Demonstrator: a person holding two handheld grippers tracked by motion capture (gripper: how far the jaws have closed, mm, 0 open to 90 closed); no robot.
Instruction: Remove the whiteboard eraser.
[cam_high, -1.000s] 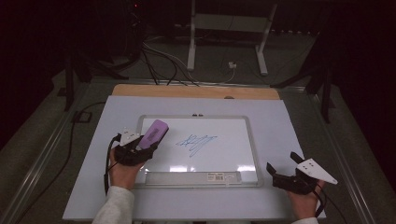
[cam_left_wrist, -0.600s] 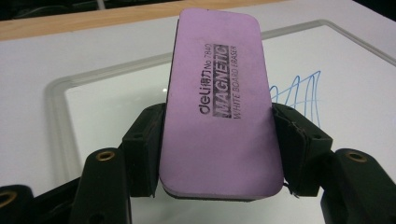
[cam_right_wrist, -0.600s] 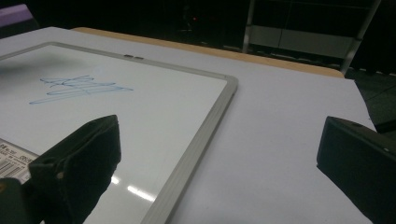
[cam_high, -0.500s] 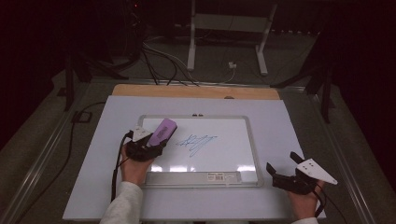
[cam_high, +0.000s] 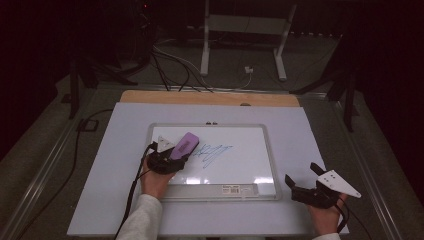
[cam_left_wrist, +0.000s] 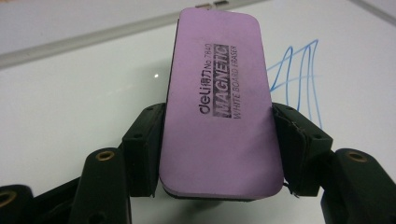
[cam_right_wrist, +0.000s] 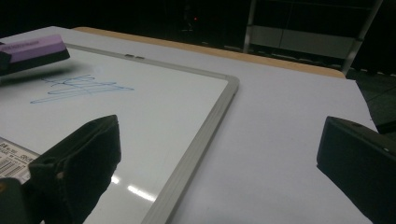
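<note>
A framed whiteboard lies on the table with a blue scribble near its middle. My left gripper is shut on a purple whiteboard eraser, holding it over the board just left of the scribble. In the left gripper view the two black jaws press the sides of the eraser, and the scribble shows past its right edge. My right gripper rests open on the table off the board's lower right corner, with nothing between its jaws. In the right gripper view the eraser hangs over the scribble at the far left.
The board sits on a white sheet over a table with a wooden strip along its far edge. Cables and metal stand legs lie on the dark floor beyond. A barcode label marks the board's near frame.
My left gripper has carried the eraser to the right and lower, from the board's left edge up to the scribble. The right gripper has stayed put.
</note>
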